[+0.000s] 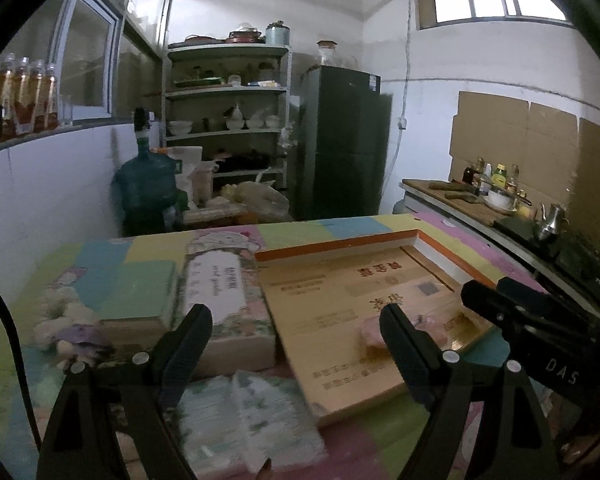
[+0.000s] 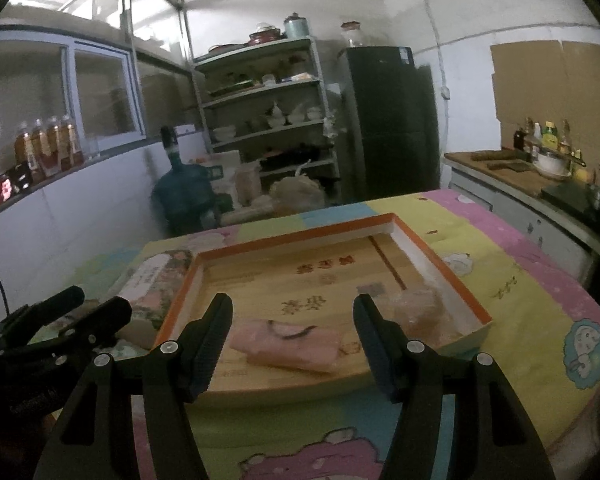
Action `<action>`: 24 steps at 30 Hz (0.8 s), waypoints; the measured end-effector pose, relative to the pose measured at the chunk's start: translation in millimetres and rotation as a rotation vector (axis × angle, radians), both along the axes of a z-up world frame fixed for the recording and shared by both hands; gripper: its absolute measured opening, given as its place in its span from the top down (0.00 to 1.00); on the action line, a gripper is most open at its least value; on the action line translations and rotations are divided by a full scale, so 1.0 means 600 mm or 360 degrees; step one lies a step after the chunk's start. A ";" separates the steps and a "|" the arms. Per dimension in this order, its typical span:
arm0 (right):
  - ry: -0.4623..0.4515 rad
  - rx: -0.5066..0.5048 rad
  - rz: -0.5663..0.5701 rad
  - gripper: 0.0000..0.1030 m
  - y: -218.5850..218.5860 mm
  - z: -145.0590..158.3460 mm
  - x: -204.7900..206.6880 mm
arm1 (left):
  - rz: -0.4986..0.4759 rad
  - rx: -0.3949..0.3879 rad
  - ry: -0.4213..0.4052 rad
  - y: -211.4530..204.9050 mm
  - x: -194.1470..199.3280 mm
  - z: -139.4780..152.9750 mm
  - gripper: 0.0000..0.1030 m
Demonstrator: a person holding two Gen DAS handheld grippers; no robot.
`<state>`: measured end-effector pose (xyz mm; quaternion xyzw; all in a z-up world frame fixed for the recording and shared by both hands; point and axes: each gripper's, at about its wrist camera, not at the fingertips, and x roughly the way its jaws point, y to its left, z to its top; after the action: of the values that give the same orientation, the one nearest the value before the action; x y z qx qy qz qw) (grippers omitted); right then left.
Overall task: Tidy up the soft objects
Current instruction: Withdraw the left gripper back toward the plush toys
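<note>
A shallow cardboard box with an orange rim lies on the table; it also shows in the left wrist view. A folded pink cloth lies inside it near the front, partly seen in the left wrist view. A clear bag with something pale sits in the box's right side. My right gripper is open just above the pink cloth. My left gripper is open and empty over soft plastic packs. A white plush toy lies at the left.
A flowery box lies left of the cardboard box. The table wears a pastel patchwork cover. A counter with bottles and a kettle runs along the right. Shelves, a fridge and a water jug stand behind.
</note>
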<state>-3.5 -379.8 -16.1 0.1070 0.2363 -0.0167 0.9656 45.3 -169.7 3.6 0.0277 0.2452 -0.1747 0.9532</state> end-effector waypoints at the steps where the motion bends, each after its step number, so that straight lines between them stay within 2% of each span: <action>1: -0.0004 -0.0004 0.0007 0.37 0.007 0.002 -0.001 | 0.0005 0.0005 -0.0007 0.005 -0.003 0.001 0.17; 14: -0.0026 -0.0037 0.0111 0.37 0.092 0.016 -0.004 | 0.0086 -0.0021 -0.0014 0.087 -0.022 0.011 0.18; 24: -0.0011 -0.0075 0.0196 0.37 0.150 0.017 0.004 | 0.0182 -0.0078 0.0042 0.150 -0.019 0.002 0.22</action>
<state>-1.1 -289.7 -6.1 0.0697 0.2385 0.0375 0.9679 34.1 -79.6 4.6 -0.0119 0.2546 -0.1262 0.9587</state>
